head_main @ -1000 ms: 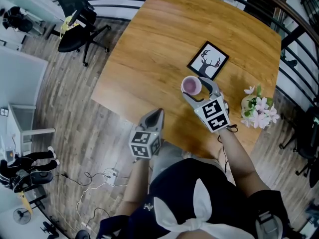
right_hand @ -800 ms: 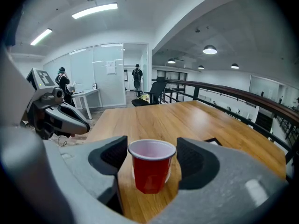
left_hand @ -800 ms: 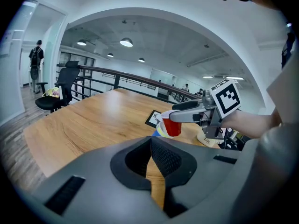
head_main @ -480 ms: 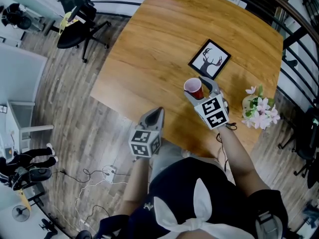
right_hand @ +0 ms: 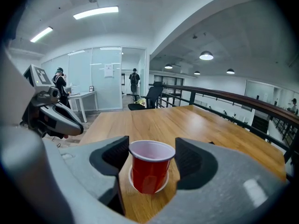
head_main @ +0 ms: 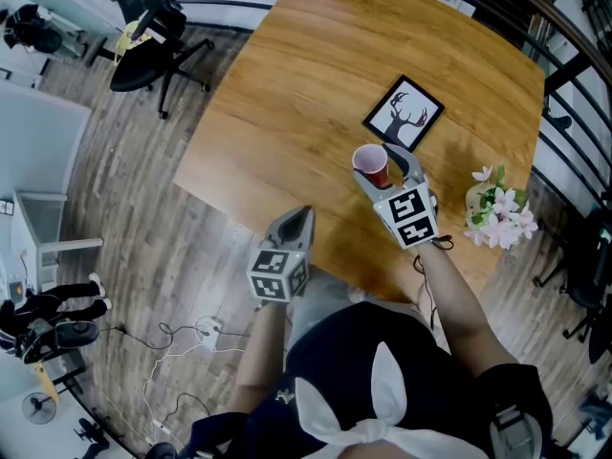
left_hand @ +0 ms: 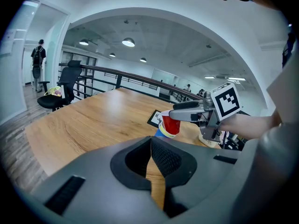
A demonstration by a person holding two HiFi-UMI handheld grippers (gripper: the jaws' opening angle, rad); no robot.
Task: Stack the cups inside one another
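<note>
Left gripper (head_main: 300, 215) hangs at the near edge of the table, jaws pressed together, nothing between them. Farther out, right gripper (head_main: 377, 170) has its jaws set wide, pads on the rim of a red plastic cup (right_hand: 149, 169). That cup sits nested above a blue cup (left_hand: 160, 133) on the light wooden table (head_main: 306, 84). Just beyond lies a black-framed deer silhouette picture (head_main: 402, 115). Off to the right, a pot of pink-and-white flowers (head_main: 497, 216).
</note>
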